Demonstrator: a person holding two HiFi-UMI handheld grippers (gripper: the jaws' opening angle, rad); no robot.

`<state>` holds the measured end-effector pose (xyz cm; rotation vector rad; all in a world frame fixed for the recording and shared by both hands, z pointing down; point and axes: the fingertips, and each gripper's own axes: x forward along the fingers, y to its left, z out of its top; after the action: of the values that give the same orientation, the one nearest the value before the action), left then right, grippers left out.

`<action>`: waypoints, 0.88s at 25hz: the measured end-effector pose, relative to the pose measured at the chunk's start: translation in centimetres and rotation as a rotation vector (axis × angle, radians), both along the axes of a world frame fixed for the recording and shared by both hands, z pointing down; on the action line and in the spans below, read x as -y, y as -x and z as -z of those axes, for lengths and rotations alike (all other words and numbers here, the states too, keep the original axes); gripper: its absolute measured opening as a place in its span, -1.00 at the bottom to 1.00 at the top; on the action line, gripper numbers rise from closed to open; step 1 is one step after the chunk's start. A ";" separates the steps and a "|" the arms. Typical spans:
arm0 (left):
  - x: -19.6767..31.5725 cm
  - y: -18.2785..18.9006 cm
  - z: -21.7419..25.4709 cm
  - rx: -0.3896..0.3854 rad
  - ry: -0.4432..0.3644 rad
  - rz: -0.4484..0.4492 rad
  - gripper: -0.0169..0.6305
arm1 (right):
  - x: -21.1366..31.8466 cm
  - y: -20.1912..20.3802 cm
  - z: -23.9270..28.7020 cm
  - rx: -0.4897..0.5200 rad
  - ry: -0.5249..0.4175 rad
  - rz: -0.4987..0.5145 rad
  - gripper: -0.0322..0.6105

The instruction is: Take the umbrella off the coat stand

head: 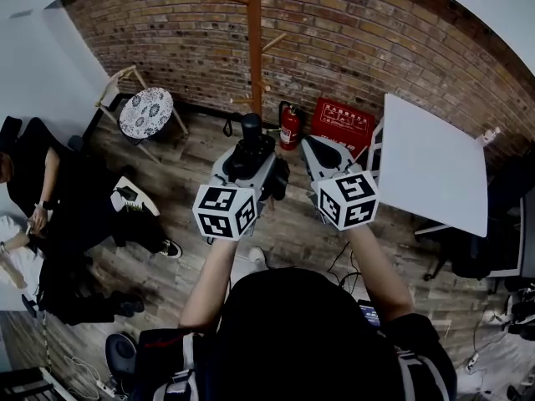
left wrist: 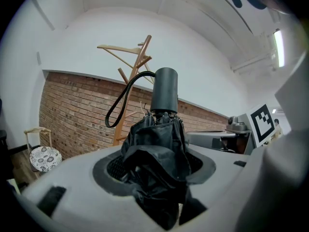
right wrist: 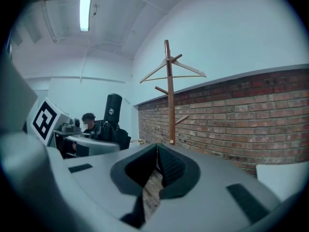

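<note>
A folded black umbrella (head: 251,140) stands upright between the jaws of my left gripper (head: 248,155), which is shut on its bunched canopy (left wrist: 157,149). Its cylindrical handle (left wrist: 164,95) and wrist strap (left wrist: 120,100) stick up above the jaws. The wooden coat stand (head: 254,40) rises against the brick wall just beyond both grippers, apart from the umbrella; it also shows behind the umbrella as the coat stand (left wrist: 137,66). My right gripper (head: 322,153) is beside the left one, shut with nothing between its pads (right wrist: 169,166). The right gripper view shows the umbrella (right wrist: 112,111) to its left.
A red fire extinguisher (head: 289,128) and a red crate (head: 343,122) sit at the wall's foot. At the right stands a white table (head: 430,161), at the left a chair with a patterned cushion (head: 145,112). A person (head: 50,199) in black sits at the far left.
</note>
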<state>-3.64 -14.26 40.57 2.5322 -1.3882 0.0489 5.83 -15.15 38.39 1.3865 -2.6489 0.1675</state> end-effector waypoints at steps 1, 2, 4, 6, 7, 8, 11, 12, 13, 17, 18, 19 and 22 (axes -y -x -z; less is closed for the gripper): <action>-0.3 -0.2 0.0 0.002 0.001 0.003 -0.14 | -0.3 -0.1 0.0 0.002 0.001 0.005 -0.81; -0.7 -0.4 0.0 0.004 0.002 0.006 -0.14 | -0.6 -0.2 0.0 0.004 0.000 0.009 -0.81; -1.4 -0.7 -0.1 0.006 0.004 0.013 -0.14 | -1.2 -0.5 0.2 0.008 -0.007 0.018 -0.81; -2.0 -1.1 -0.3 -0.002 0.006 0.023 -0.14 | -1.8 -1.0 0.3 0.005 -0.011 0.026 -0.81; -2.3 -1.2 -0.4 -0.007 0.007 0.031 -0.14 | -2.1 -1.3 0.2 0.003 -0.009 0.029 -0.81; -2.6 -1.3 -0.5 -0.011 0.010 0.038 -0.14 | -2.3 -1.6 0.1 0.002 -0.005 0.031 -0.81; -3.7 -1.8 -1.0 -0.012 0.019 0.049 -0.14 | -3.0 -2.4 -0.2 0.005 0.004 0.030 -0.81; -4.0 -2.0 -1.0 -0.012 0.018 0.050 -0.14 | -3.2 -2.7 -0.3 0.005 0.005 0.030 -0.81; -4.4 -2.1 -1.1 -0.012 0.016 0.053 -0.14 | -3.4 -2.9 -0.3 0.004 0.005 0.031 -0.81; -5.7 -2.4 -1.4 -0.008 0.013 0.069 -0.14 | -4.2 -3.6 -0.4 0.006 0.001 0.036 -0.81; -5.9 -2.4 -1.5 -0.006 0.015 0.074 -0.14 | -4.4 -3.7 -0.4 0.013 0.001 0.038 -0.81; -6.1 -2.4 -1.7 -0.005 0.016 0.079 -0.14 | -4.7 -3.9 -0.5 0.020 0.001 0.040 -0.81; -6.6 -2.6 -1.6 -0.009 0.010 0.086 -0.14 | -5.1 -4.2 -0.6 0.024 0.000 0.039 -0.81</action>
<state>-1.00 -7.67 42.16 2.4584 -1.4877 0.0287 10.06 -10.01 38.98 1.3404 -2.6925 0.1809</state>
